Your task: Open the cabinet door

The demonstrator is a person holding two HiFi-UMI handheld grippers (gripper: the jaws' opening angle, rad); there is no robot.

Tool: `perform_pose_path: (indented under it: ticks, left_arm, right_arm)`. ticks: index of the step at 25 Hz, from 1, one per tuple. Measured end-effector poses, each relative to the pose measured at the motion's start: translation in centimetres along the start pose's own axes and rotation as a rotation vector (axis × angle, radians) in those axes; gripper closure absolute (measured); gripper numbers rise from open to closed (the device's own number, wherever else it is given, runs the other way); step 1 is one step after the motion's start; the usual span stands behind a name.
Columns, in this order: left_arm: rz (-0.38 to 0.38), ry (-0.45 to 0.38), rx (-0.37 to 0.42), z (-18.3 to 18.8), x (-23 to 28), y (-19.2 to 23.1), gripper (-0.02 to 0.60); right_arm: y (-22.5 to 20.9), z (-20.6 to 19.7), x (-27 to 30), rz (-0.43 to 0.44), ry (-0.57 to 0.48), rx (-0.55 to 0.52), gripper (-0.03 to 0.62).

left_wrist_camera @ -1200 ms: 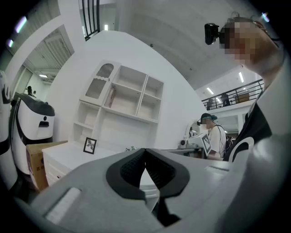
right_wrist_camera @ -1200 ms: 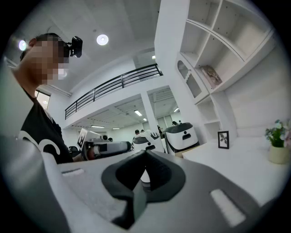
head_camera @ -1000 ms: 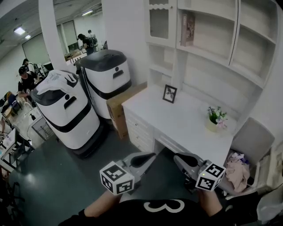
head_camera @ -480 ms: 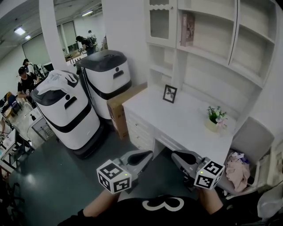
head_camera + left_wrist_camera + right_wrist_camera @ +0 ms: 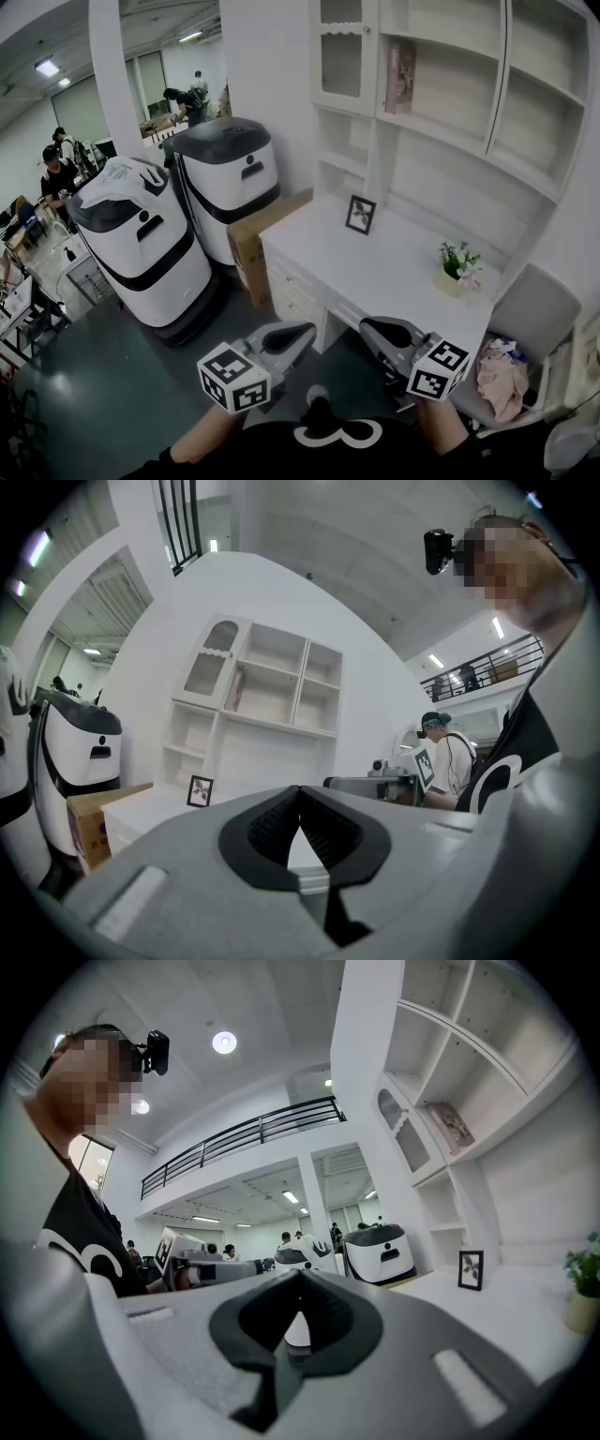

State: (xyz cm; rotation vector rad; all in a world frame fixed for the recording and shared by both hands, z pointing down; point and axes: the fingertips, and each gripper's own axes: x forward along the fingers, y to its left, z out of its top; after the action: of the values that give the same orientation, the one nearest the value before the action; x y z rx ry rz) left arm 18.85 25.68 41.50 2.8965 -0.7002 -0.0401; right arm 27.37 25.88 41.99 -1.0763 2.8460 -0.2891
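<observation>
White cabinet door [image 5: 339, 52]: upper left of hutch [image 5: 380, 159] above tabletop [image 5: 375, 267], shut | left claw [image 5: 302, 330], right claw [image 5: 369, 327]: both clenched, empty, far off | next: lift one, unclench early, take door's free edge squarely.

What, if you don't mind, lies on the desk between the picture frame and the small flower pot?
Nothing. In the head view, the stretch of white desk top between the picture frame and the flower pot is bare.
</observation>
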Motion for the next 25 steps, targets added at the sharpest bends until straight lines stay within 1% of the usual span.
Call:
perform_pose_path:
  ticks: [4, 8, 13, 17, 20, 23, 25]
  left_arm:
    - [0.008, 0.008, 0.005, 0.3, 1.5, 2.3, 0.578]
    - [0.007, 0.015, -0.007, 0.3, 4.2, 5.9, 0.578]
    - [0.004, 0.024, -0.029, 0.3, 9.3, 12.4, 0.578]
    - [0.007, 0.023, -0.042, 1.8, 14.1, 18.6, 0.578]
    - [0.004, 0.04, -0.042, 2.8, 17.4, 22.6, 0.578]
    - [-0.01, 0.052, -0.03, 4.0, 20.6, 25.8, 0.578]
    - [-0.023, 0.044, -0.003, 5.2, 22.5, 27.2, 0.578]
  right_arm:
    - [-2.5, 0.7, 1.7, 0.005, -0.011, 0.001, 0.592]
    - [-6.4, 0.9, 3.8, -0.006, -0.009, 0.017, 0.592]
    - [-13.7, 1.5, 7.5, -0.031, -0.003, 0.032, 0.592]
    - [-20.4, 2.9, 11.6, -0.038, -0.001, 0.047, 0.592]
    - [-24.6, 4.4, 14.4, -0.032, -0.007, 0.041, 0.592]
    - [-28.2, 6.2, 16.4, -0.037, -0.023, 0.03, 0.592]
    - [-30.1, 7.2, 17.4, -0.032, -0.026, 0.019, 0.592]
